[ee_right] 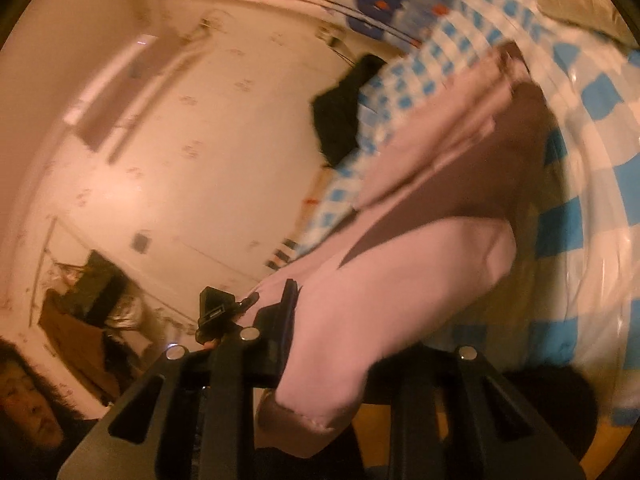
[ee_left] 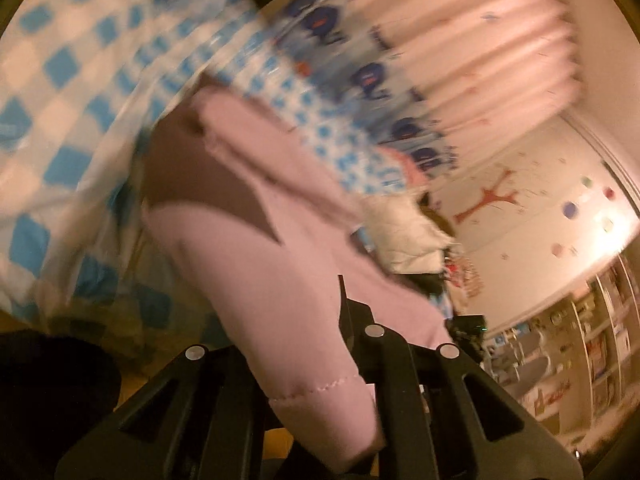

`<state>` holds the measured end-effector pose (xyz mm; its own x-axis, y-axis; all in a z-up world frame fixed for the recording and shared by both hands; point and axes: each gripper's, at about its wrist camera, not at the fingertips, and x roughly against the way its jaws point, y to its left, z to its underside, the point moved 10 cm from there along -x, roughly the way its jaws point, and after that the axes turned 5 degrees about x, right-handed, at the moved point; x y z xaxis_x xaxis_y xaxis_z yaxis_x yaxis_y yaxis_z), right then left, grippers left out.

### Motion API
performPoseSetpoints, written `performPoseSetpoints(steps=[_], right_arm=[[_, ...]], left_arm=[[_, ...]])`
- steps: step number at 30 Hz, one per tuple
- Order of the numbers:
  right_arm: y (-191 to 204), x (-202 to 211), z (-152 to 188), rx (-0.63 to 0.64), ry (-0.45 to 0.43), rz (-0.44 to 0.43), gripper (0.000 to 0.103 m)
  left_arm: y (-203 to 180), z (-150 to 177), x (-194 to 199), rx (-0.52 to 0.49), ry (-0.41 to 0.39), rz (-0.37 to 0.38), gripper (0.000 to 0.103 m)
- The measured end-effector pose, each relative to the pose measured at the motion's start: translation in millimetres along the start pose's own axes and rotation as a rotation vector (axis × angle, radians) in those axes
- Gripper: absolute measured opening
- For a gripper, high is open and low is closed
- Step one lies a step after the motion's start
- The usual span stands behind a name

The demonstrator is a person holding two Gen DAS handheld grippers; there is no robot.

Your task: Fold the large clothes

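A large pale pink garment hangs stretched between my two grippers above a bed with a blue-and-white checked cover. In the left wrist view my left gripper is shut on a stitched hem corner of the pink cloth, which drapes over the fingers. In the right wrist view my right gripper is shut on another corner of the same pink garment. A dark brown patch shows on the garment's far part. Both views are tilted and blurred.
The checked bed cover lies below the garment. A pink curtain and a decorated wall are to the right, shelves at the lower right. A black item lies on the bed. A person's face is at the lower left.
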<state>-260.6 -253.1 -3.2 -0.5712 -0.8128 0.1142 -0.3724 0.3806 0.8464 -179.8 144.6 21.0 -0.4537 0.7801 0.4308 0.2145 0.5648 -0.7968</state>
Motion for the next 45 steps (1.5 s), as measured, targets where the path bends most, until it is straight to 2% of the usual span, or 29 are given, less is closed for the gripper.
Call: performPoseSetpoints(steps=[4,8,10,14,16,18,22,25,30,38,45], right_arm=[[33,35,19,0.006,-0.054,-0.046,0.025],[62,55,57,0.007,-0.085,-0.105,0.025],[62,56,72,-0.007,-0.086,-0.118,0.025],[39,43,95,-0.077,-0.064,-0.14,0.025],[38,38,91,-0.08,-0.075,-0.161,0.025],[42,35,78,-0.061,-0.094,-0.174,0.025],[56,30,36,-0.006,-0.134,-0.208,0.025],[62,19,-2,0.021,-0.164,-0.222,0.025],[53,-3,-65,0.02,-0.206,-0.209,0.025],[0,-44,-156,-0.057,-0.249,-0.138,0.025],[-76,-84,-217,-0.163,-0.269,-0.041,0.025]], left_arm=[[-31,18,41,-0.022,-0.02,0.066,0.008],[-39,58,76,-0.014,-0.025,0.107,0.008],[-32,75,86,0.002,-0.022,0.108,0.009],[21,93,74,0.118,0.019,0.076,0.009],[36,95,67,0.159,0.019,0.077,0.009],[34,87,65,0.155,-0.009,0.103,0.009],[5,54,65,0.087,-0.062,0.142,0.009],[-17,14,57,0.054,-0.102,0.175,0.009],[-32,-53,28,0.055,-0.149,0.214,0.009],[-30,-151,-44,0.094,-0.16,0.216,0.009],[-12,-215,-109,0.114,-0.158,0.168,0.009]])
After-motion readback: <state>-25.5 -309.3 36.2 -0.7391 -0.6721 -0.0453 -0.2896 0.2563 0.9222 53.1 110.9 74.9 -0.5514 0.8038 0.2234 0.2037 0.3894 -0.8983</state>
